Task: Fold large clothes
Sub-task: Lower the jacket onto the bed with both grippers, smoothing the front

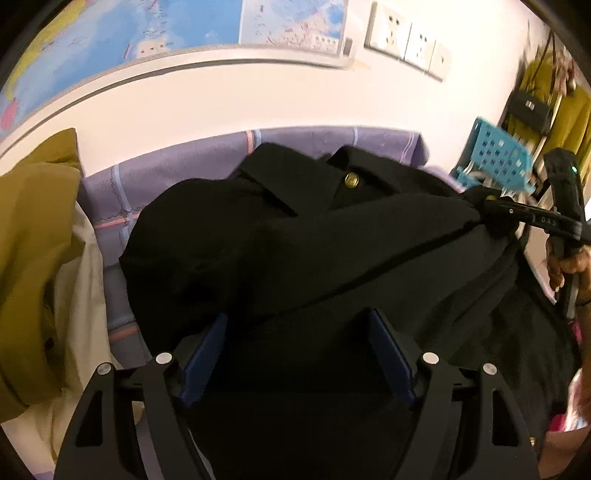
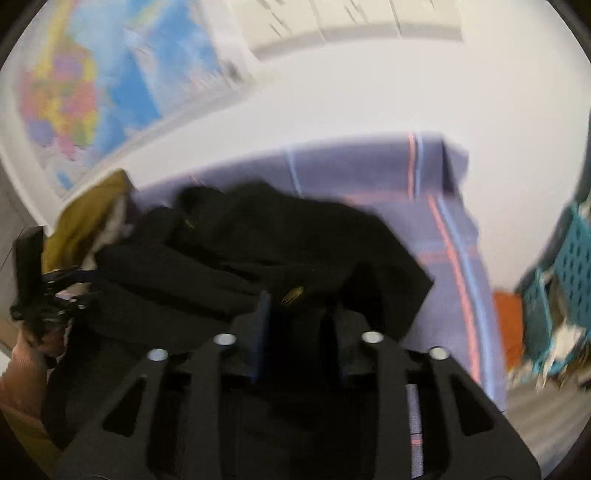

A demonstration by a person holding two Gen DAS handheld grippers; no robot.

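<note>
A black garment point(image 1: 280, 240) with a gold button point(image 1: 351, 180) lies bunched on a table under a purple plaid cloth point(image 1: 155, 173). My left gripper point(image 1: 299, 326) hangs just over its near part, jaws wide apart, with black fabric under and between the fingers but not pinched. My right gripper point(image 1: 493, 214) meets the garment's right edge, a hand on its handle. In the blurred right wrist view, the right gripper point(image 2: 299, 312) has its fingers partly apart with black garment point(image 2: 240, 251) between them, the gold button point(image 2: 293, 294) just beyond. Blur hides whether the pads press. The left gripper point(image 2: 74, 284) shows at the left.
Olive point(image 1: 33, 240) and cream point(image 1: 79, 295) clothes are heaped at the table's left. A blue perforated basket point(image 1: 496, 157) stands off the right end, with an orange object point(image 2: 509, 325) below it. A wall map point(image 1: 110, 33) and sockets point(image 1: 406, 37) are behind; olive clothes hang far right.
</note>
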